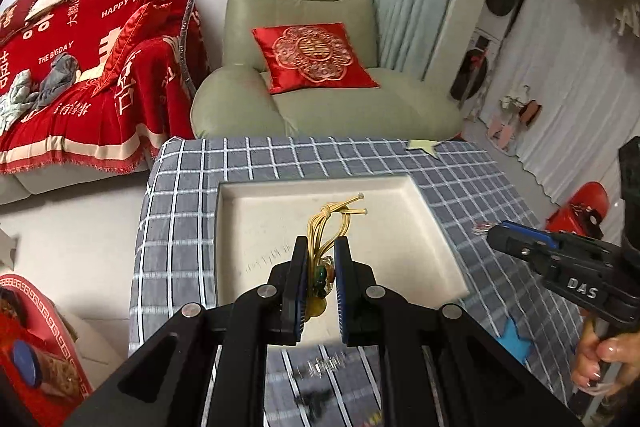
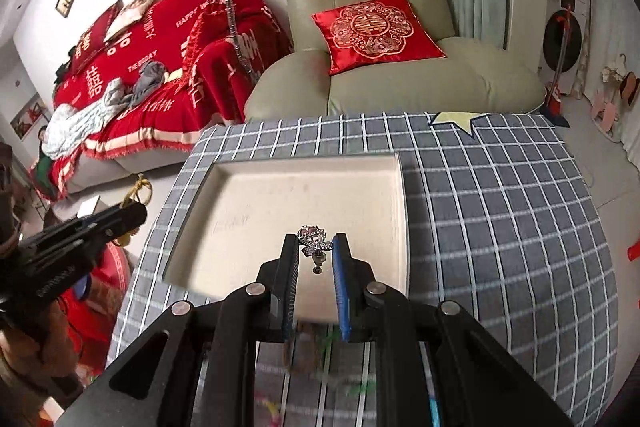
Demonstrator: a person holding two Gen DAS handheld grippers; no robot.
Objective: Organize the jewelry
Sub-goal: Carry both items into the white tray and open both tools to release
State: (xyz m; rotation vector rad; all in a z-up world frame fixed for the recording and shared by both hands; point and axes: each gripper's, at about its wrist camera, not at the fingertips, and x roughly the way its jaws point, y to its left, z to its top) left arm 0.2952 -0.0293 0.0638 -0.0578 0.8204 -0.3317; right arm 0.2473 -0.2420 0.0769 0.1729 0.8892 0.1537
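Observation:
My left gripper (image 1: 321, 247) is shut on a yellow cord bracelet (image 1: 334, 223) with green, orange and yellow beads, held above the beige tray (image 1: 256, 219) on the checked tablecloth. My right gripper (image 2: 316, 241) is shut on a silver rhinestone earring (image 2: 314, 239), its post hanging down, above the same tray (image 2: 260, 195). The right gripper also shows at the right of the left wrist view (image 1: 486, 229), with the earring sparkling at its tip. The left gripper shows at the left of the right wrist view (image 2: 138, 211), with the yellow cord above it.
The grey checked tablecloth (image 1: 480, 187) has a pale star patch (image 2: 458, 121) at the far edge and a blue star (image 1: 516, 341). Blurred small jewelry lies near the front edge (image 1: 320, 367). A green armchair (image 1: 304, 67) and red-covered sofa (image 1: 80, 67) stand behind.

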